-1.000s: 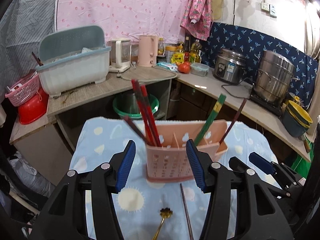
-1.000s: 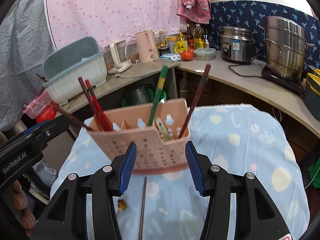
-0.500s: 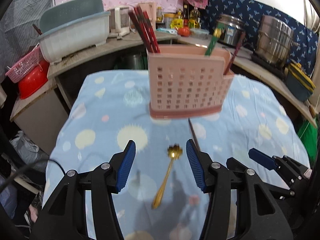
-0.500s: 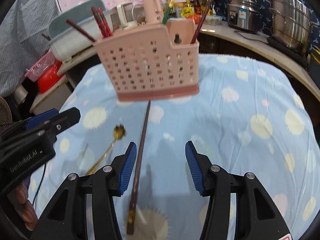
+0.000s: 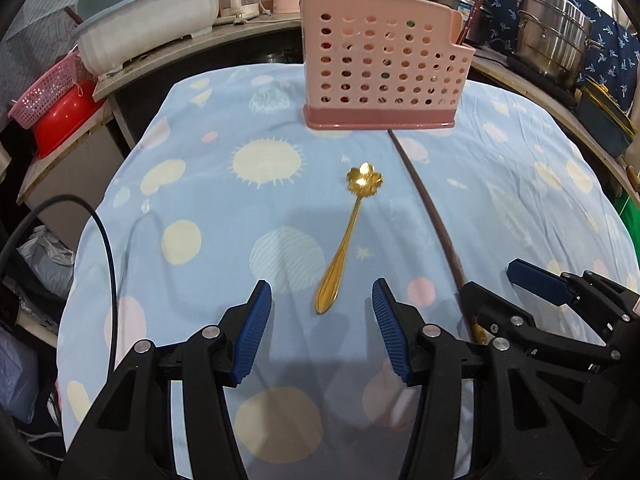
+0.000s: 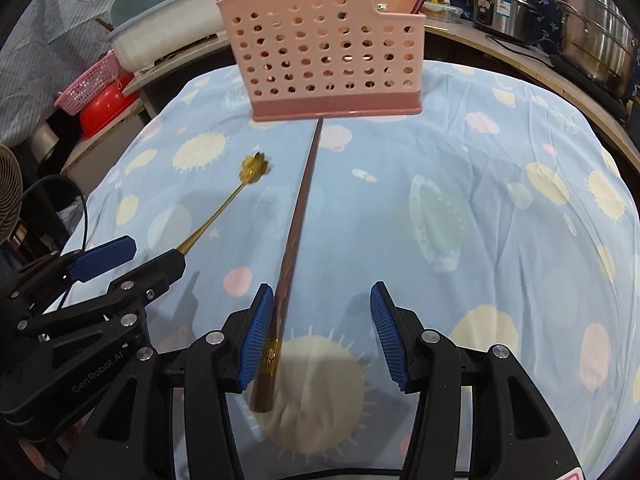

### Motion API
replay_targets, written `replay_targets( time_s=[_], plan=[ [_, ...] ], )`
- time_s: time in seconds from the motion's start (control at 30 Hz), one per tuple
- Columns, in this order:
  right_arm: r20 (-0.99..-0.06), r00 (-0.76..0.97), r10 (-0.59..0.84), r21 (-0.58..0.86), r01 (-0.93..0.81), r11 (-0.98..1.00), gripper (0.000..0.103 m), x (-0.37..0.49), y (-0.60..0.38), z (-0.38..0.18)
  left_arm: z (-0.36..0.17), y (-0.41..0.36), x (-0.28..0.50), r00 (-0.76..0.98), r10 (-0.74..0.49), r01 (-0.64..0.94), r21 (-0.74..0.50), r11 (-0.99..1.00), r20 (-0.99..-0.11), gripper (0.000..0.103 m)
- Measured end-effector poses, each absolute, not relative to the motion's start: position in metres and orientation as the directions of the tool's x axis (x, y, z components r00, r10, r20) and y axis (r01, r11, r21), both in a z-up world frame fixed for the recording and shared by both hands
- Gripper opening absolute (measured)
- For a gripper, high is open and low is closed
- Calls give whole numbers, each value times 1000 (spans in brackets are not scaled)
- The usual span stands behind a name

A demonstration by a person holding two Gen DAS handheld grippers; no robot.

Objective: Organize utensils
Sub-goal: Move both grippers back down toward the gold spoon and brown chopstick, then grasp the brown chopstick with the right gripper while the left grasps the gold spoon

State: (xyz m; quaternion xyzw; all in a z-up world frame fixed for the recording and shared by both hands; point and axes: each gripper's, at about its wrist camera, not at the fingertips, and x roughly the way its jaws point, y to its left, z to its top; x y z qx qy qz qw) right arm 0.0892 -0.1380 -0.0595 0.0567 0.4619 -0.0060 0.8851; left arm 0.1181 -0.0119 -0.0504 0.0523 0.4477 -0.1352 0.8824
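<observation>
Perforated pink plastic holder (image 5: pixel 384 60); flower-bowled gold spoon (image 5: pixel 348 232), slender brown chopstick (image 6: pixel 298 216)

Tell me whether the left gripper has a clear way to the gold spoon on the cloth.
Probably yes. The left gripper is open with the gold spoon handle's end lying free between its fingertips, nothing covering it; the brown chopstick lies apart.
</observation>
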Motion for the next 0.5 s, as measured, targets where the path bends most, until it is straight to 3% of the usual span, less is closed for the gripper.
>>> replay_targets(
  time_s=[0.33,0.5],
  plan=[
    [-818,576,-2,13,22,1000,50,85,-123,-63,-63,-4,117,540,-189,268,-45,962,-820,50],
    [-817,576,-10,6,26,1000,44,83,-123,-63,-63,-2,121,540,-197,267,-55,962,-818,49]
  ],
)
